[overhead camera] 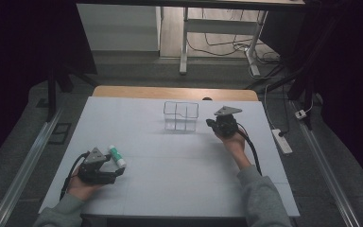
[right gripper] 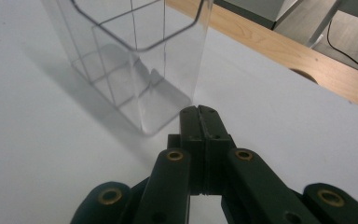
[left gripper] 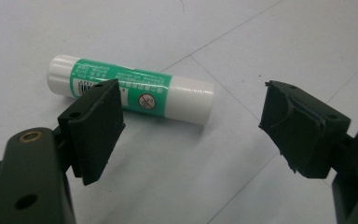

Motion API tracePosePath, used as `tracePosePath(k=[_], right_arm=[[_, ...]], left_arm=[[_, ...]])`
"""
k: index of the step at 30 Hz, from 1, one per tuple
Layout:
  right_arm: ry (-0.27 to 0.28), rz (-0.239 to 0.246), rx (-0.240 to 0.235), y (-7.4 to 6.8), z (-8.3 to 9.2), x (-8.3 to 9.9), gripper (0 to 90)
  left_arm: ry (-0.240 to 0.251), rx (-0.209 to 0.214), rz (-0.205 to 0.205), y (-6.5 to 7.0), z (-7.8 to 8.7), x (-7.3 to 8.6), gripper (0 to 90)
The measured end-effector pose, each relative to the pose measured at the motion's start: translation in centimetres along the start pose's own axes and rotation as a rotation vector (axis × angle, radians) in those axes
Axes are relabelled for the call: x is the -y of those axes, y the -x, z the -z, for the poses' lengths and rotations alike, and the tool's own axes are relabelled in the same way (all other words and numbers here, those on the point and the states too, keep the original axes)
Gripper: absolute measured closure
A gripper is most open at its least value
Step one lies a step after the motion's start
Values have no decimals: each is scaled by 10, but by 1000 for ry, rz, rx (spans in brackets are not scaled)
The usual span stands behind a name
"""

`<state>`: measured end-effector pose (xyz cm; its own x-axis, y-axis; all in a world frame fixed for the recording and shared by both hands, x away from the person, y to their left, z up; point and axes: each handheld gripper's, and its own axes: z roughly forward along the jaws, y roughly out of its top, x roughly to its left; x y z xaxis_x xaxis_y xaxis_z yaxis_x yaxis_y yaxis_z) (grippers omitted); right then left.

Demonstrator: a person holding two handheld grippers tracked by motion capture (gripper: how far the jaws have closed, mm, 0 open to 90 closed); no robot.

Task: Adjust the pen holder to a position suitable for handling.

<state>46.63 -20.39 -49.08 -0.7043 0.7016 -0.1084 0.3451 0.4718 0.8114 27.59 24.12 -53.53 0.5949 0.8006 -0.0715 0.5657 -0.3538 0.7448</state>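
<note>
With the left gripper spread wide short of the glue stick, which probably rolls if nudged, the empty right gripper, pressed shut, could tip the clear organizer.

I see a glue stick, white with a green label, cap on, lying flat on the white desk; clear divided container upright farther back.

Glue stick lower left on counter, just beyond left gripper. Clear divided box upper centre; right gripper just right.
</note>
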Motion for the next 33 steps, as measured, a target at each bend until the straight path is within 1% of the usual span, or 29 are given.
tracePosePath(k=[3,4,5,6,8,9,10,12,14,15,17,20,23,25,26,27,29,30,32,33], right_arm=[[-4,-5,10,-1,18,12,885],[2,-15,9,-1,24,16,882],[6,-17,9,-1,30,19,855],[16,-37,-8,-1,35,23,814],[39,-72,-44,-2,47,29,696],[43,-85,-52,-3,52,32,647],[46,-91,-50,-4,58,35,597],[51,-88,-44,-8,68,41,526],[61,-77,-30,-14,77,47,474],[58,-70,-28,-17,81,50,452],[52,-55,-23,-23,89,58,436],[38,-37,-42,-32,99,71,419],[16,-1,-44,-40,110,84,401],[11,-7,-58,-43,117,89,397],[17,-11,-72,-44,120,91,396],[29,-13,-74,-46,123,92,396],[34,-22,-84,-48,128,94,396],[41,-25,-96,-48,129,96,396],[41,-18,-99,-50,130,98,391],[32,-15,-102,-49,130,99,387]], left_arm=[[2,-1,-2,1,0,0,209],[2,-1,-3,1,1,0,209],[2,-1,-3,1,1,0,209],[1,-1,-3,1,0,0,209],[1,1,-4,1,0,0,209],[1,2,-4,1,0,0,211],[1,2,-6,1,0,0,211],[0,1,-7,1,0,0,211],[1,0,-8,2,0,0,211],[1,0,-8,2,0,0,211],[1,-1,-8,2,0,0,211],[-1,-1,-9,2,0,0,211],[-4,-3,-9,2,-1,0,212],[-7,-2,-8,2,-1,0,212],[-7,-2,-8,2,-2,0,213],[-8,-4,-9,2,-2,0,213],[-7,-6,-11,2,-2,0,213],[-6,-7,-10,2,-1,0,213],[-6,-8,-10,2,-1,0,213],[-7,-8,-10,2,-2,0,213]])
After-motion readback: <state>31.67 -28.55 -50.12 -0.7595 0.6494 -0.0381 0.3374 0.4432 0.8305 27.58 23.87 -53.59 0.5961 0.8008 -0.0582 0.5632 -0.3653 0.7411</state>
